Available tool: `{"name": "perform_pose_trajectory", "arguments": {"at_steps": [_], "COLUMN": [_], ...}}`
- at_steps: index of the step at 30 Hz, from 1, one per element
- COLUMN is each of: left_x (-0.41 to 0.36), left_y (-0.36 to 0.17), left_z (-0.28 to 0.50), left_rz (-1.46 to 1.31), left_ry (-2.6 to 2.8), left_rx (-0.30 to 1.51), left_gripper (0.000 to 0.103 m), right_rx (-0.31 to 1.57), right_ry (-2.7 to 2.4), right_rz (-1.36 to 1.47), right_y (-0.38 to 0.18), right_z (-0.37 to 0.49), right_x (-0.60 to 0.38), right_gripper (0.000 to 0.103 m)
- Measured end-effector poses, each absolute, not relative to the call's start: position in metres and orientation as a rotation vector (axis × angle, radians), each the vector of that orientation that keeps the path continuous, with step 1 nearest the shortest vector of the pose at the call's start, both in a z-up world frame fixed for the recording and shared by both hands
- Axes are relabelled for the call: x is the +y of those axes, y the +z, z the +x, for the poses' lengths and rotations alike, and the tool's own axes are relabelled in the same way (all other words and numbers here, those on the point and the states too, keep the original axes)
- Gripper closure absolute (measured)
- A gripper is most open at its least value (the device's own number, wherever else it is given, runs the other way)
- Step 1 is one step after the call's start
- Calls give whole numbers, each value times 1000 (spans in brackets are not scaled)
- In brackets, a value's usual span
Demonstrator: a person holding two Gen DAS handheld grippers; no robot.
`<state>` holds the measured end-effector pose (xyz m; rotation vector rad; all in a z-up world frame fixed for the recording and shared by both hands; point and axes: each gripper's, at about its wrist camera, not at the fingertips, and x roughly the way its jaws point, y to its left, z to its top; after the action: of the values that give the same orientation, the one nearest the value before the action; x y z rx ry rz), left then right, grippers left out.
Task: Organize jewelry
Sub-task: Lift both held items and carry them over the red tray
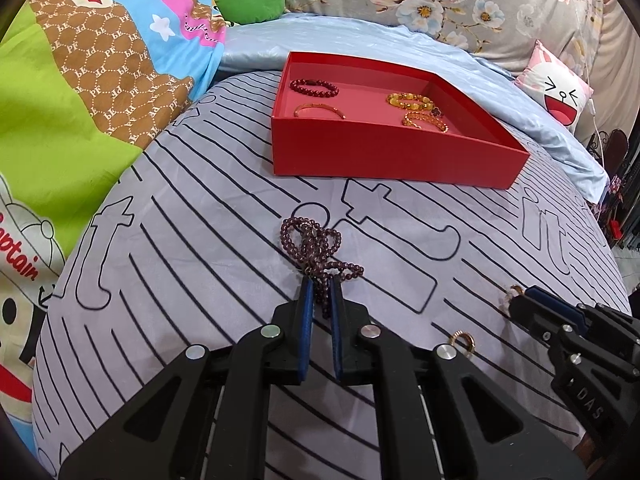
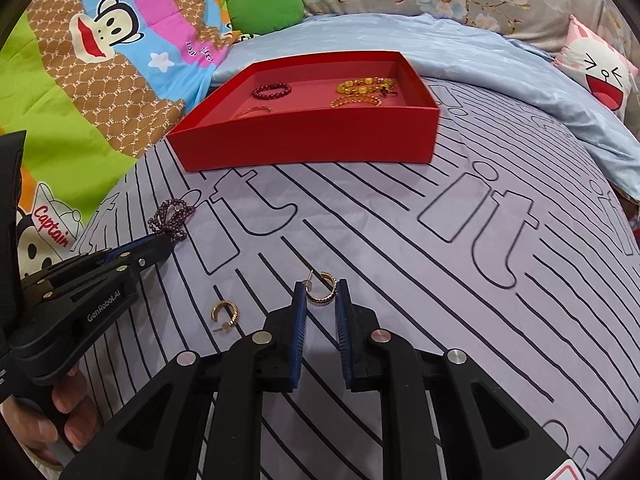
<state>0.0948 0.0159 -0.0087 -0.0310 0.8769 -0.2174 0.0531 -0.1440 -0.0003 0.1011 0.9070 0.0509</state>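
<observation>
Now we are working over a bed covered in a grey striped sheet (image 1: 200, 240). Our left tongs (image 1: 321, 286) are clenching a tangled purple bead strand (image 1: 316, 240), whose loops are lying on the sheet just ahead of the blue pads. Our right tongs (image 2: 321, 286) are pinching a gold hoop earring (image 2: 321, 292) between their pads, with its post sticking out toward the left pad. A second gold hoop earring (image 2: 226, 312) is lying loose on the sheet, between the two tongs and touching neither.

Farther back, a red box (image 1: 392, 152) is sitting open on the sheet, well apart from both tongs. Inside it we are seeing a dark red bead bracelet (image 1: 314, 88) and a thin gold bangle (image 1: 319, 111) on the left side, and two yellow bead bracelets (image 1: 416, 110) lying close together on the right. In the right wrist view, a hand (image 2: 56, 420) is gripping the handle of the left tongs. Colourful cartoon bedding (image 1: 80, 80) is lying to the left, a pale blue blanket (image 1: 520, 100) behind the box.
</observation>
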Motion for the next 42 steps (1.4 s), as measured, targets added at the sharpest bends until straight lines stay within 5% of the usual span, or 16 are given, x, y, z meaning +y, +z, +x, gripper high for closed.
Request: {"name": "perform_pose_trajectory", "arguments": {"at_steps": [16,20,23,29,33,42], "left_x": [17,15,11,6,2,0], "left_y": [-9,-7,-5,-9,-9,-6], "left_z": [71,72,78,94,95,92], "left_rz": [-73,-63,-49,-49,-39,-52], "left_ry": [-247,-225,-225,-217,-245,-271], "left_rx": [898,875,870,892,893,900], "left_gripper": [97,56,54,56,78,92], "right_rx": [900,905,909,920,924,923], "right_ry": [33,37,42,46,48,54], "right_rz": [121,125,132,139,137,129], "right_y": [3,1,0,-4,-6,-4], "right_z": [36,37,39,44,46,47], "right_x": [-156,-156,-156,-154,-154,-150], "right_gripper": [89,89,89,89,89,89]}}
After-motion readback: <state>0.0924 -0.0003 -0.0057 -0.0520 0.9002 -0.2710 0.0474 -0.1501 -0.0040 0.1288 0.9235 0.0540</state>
